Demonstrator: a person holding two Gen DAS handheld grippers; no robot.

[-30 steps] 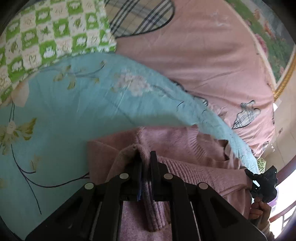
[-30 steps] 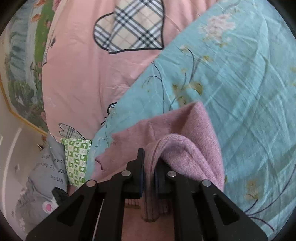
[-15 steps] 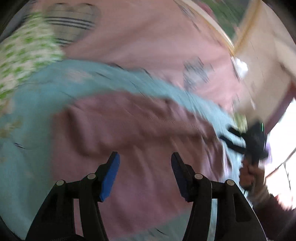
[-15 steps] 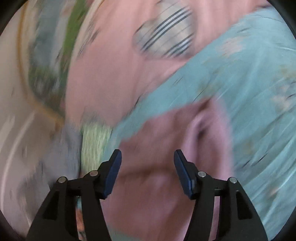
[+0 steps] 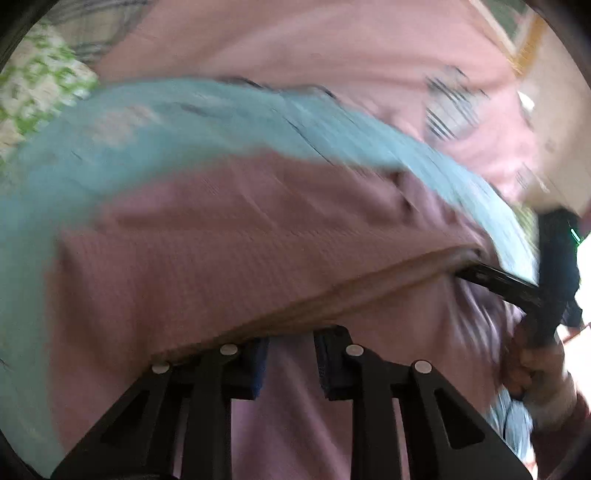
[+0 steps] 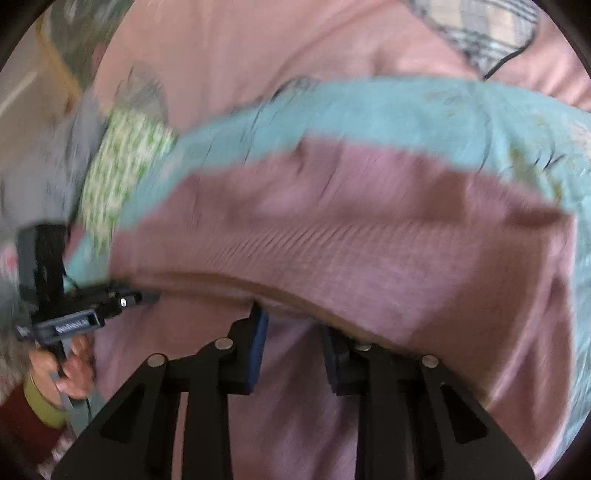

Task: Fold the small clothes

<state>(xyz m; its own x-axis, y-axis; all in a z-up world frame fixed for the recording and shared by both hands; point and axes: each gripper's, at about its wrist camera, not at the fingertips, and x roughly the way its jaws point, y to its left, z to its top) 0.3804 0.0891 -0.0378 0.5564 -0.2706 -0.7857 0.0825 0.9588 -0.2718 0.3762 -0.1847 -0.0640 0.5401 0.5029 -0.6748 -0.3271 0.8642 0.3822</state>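
Observation:
A pink knit garment (image 5: 229,236) lies folded on a turquoise floral cloth (image 5: 155,122); it also fills the right wrist view (image 6: 351,229). My left gripper (image 5: 290,363) is open at the garment's near folded edge, with pink knit showing between its blue pads. My right gripper (image 6: 293,349) is open at the same edge further right. Each gripper shows in the other's view: the right one (image 5: 495,280) at the fold's right end, the left one (image 6: 92,310) at its left end. Both views are blurred.
The turquoise cloth lies on a pink sheet (image 5: 332,48) with plaid heart prints (image 6: 476,26). A green-and-white checked cloth (image 6: 125,162) lies at the left. A wall and gold trim (image 5: 532,40) are far right.
One second ago both grippers were shut on the folded pink garment. They have let go and opened, the garment now lies spread flat, and both grippers have come down to its near edge.

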